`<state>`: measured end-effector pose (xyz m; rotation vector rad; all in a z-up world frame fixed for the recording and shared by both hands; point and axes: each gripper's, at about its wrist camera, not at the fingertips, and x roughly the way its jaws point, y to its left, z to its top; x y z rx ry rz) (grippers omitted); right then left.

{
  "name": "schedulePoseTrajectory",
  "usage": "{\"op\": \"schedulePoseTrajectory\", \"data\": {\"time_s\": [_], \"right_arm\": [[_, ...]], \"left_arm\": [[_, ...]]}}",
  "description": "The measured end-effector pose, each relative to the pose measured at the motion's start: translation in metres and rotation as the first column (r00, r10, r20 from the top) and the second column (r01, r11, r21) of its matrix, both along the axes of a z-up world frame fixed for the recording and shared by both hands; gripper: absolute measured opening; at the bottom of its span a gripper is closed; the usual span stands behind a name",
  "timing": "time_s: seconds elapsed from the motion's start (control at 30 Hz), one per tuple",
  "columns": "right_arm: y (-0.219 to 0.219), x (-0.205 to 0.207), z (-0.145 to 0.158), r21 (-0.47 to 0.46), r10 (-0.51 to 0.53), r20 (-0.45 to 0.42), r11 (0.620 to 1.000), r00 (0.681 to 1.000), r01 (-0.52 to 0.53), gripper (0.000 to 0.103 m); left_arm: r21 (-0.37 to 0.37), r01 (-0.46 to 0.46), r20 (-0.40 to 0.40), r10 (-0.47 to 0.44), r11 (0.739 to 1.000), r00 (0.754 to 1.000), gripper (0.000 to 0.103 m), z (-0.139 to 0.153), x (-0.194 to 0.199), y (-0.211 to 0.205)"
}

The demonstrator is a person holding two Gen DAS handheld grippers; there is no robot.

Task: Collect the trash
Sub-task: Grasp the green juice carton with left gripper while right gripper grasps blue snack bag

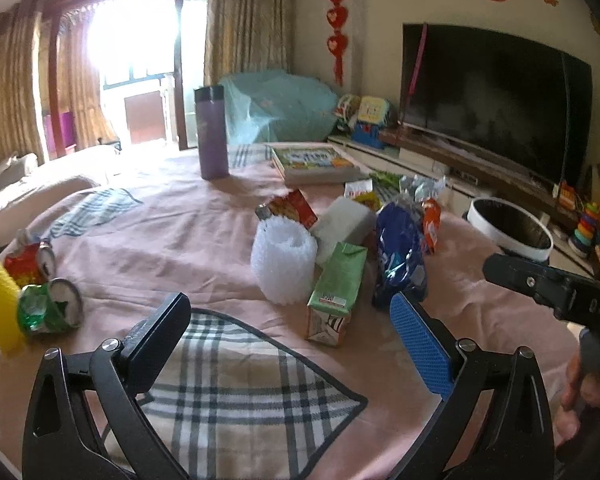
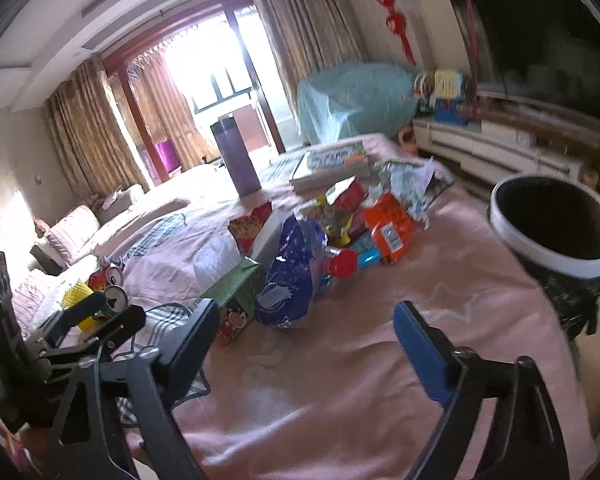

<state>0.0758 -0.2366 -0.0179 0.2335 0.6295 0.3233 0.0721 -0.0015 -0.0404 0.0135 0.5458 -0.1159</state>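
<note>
Pink worktop [image 2: 340,380] lies bare by the bin [image 2: 556,236]; carton [image 1: 334,292] lies pointing away; both jaws open, holding nothing.

Table [image 1: 204,236], cloth-covered: flask [image 1: 211,133] upright toward the far edge; book [image 1: 314,162] flat to its right, near the far right corner. Centre: litter heap, with foam sleeve [image 1: 284,258] left, carton [image 1: 334,292] in front, bag [image 1: 400,252] right. Left edge: two crushed cans [image 1: 48,280], one behind the other. Bin [image 1: 512,232] beyond the right edge.
</note>
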Motion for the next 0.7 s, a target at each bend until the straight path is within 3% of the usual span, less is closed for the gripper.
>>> {"op": "schedulePoseTrajectory", "data": {"time_s": [0.17,0.4,0.5,0.57,0.6,0.67,0.7], "right_arm": [[0.007,0.024,-0.013,0.051,0.050,-0.077,0.998,0.996,-0.046,0.066],[0.015,0.054,-0.033,0.109,0.100,-0.167,0.991,0.981,-0.082,0.065],[0.015,0.066,-0.040,0.138,0.112,-0.198,0.987,0.974,-0.086,0.065],[0.014,0.074,-0.044,0.157,0.125,-0.220,0.983,0.968,-0.091,0.063],[0.014,0.076,-0.046,0.163,0.129,-0.226,0.982,0.965,-0.093,0.054],[0.013,0.080,-0.050,0.178,0.147,-0.239,0.978,0.960,-0.106,0.036],[0.013,0.080,-0.051,0.185,0.155,-0.237,0.976,0.959,-0.113,0.035]], "left_arm": [[0.001,0.028,-0.075,-0.028,1.000,0.997,0.097,-0.014,0.022,-0.001],[0.021,0.071,-0.165,-0.067,0.997,0.984,0.090,-0.030,0.050,-0.006],[0.025,0.095,-0.201,-0.088,0.995,0.976,0.082,-0.035,0.059,-0.012],[0.029,0.106,-0.222,-0.097,0.994,0.970,0.062,-0.039,0.063,-0.016],[0.023,0.116,-0.234,-0.107,0.993,0.966,0.056,-0.041,0.064,-0.017],[-0.004,0.141,-0.251,-0.137,0.990,0.958,0.032,-0.043,0.065,-0.019],[-0.011,0.146,-0.253,-0.144,0.989,0.957,0.033,-0.042,0.064,-0.020]]}}
